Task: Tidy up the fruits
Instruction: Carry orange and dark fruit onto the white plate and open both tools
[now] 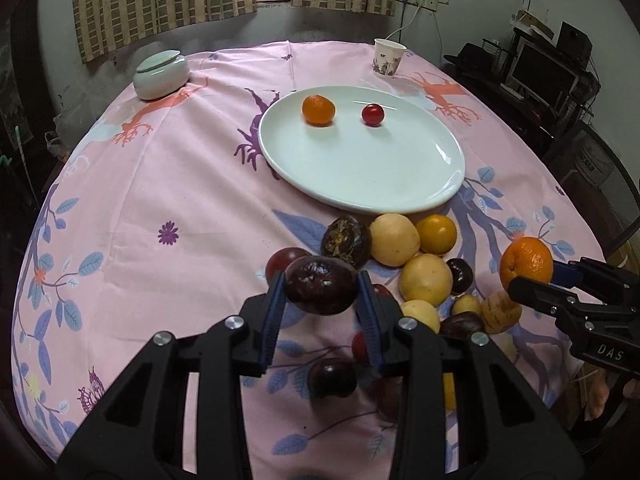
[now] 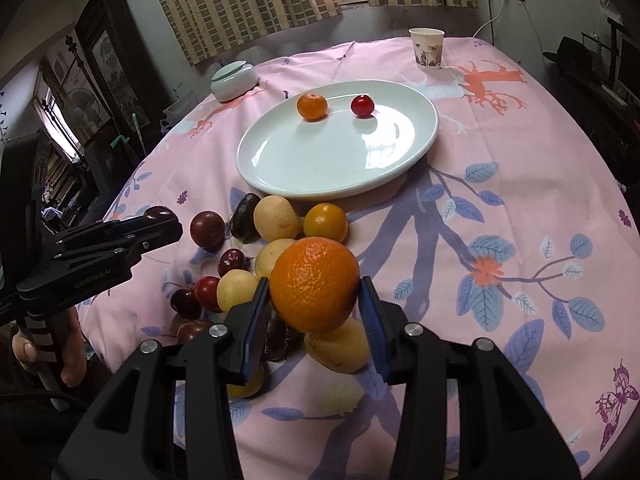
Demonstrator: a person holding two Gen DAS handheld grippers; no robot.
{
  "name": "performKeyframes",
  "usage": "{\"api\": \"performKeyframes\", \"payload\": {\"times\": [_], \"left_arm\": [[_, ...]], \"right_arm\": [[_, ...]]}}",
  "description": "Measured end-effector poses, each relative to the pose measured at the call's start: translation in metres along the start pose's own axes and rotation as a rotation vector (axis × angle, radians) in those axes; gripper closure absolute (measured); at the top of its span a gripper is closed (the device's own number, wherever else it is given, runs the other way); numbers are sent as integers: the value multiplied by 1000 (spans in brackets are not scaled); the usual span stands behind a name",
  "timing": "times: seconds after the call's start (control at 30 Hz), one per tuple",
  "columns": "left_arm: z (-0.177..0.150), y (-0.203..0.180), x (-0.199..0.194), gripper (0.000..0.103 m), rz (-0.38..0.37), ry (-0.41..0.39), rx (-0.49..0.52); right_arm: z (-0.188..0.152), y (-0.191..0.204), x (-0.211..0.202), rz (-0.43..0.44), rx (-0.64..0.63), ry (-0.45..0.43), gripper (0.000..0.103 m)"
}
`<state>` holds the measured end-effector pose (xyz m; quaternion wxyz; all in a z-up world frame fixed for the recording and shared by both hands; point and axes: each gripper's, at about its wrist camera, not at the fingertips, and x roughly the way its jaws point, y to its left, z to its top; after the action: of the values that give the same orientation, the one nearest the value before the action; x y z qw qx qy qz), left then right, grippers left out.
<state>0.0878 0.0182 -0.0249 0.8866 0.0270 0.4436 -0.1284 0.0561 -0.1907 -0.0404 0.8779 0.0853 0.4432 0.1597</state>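
My left gripper (image 1: 321,287) is shut on a dark purple plum (image 1: 321,286), held above the cloth near the fruit pile. My right gripper (image 2: 314,290) is shut on a large orange (image 2: 314,283), raised over the same pile; that orange (image 1: 526,261) also shows at the right of the left wrist view. A white oval plate (image 1: 372,176) lies beyond the pile, holding a small orange (image 1: 318,110) and a red cherry tomato (image 1: 373,114). Several yellow, red and dark fruits (image 1: 424,278) lie loose on the cloth before the plate.
A pink patterned cloth (image 1: 160,200) covers the round table. A pale green lidded jar (image 1: 161,74) stands at the far left, a paper cup (image 1: 387,57) at the far side. A hand (image 2: 48,356) grips the left tool's handle. Furniture and a monitor stand off the right edge.
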Motion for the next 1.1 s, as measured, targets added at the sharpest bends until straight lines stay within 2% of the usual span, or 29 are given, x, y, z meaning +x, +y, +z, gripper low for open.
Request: {"api": "performKeyframes", "payload": {"times": [0.27, 0.43, 0.5, 0.63, 0.73, 0.8, 0.93, 1.1], "left_arm": [[47, -7, 1, 67, -11, -31, 31], [91, -8, 23, 67, -3, -19, 71], [109, -4, 38, 67, 21, -16, 74], [136, 9, 79, 67, 37, 28, 34], [150, 21, 115, 67, 47, 79, -10], [156, 28, 133, 67, 25, 113, -45], [165, 30, 152, 67, 26, 128, -50], [174, 32, 163, 67, 23, 132, -56]], "right_arm": [[33, -5, -12, -26, -47, -89, 58], [75, -3, -1, -73, -123, -93, 58], [95, -1, 8, -75, -155, -87, 58], [131, -1, 45, -37, -177, -44, 58], [150, -4, 81, -42, -197, -18, 59], [157, -9, 104, -60, -206, 12, 59], [166, -20, 148, -90, -213, 96, 59], [171, -20, 174, -71, -225, 129, 59]]}}
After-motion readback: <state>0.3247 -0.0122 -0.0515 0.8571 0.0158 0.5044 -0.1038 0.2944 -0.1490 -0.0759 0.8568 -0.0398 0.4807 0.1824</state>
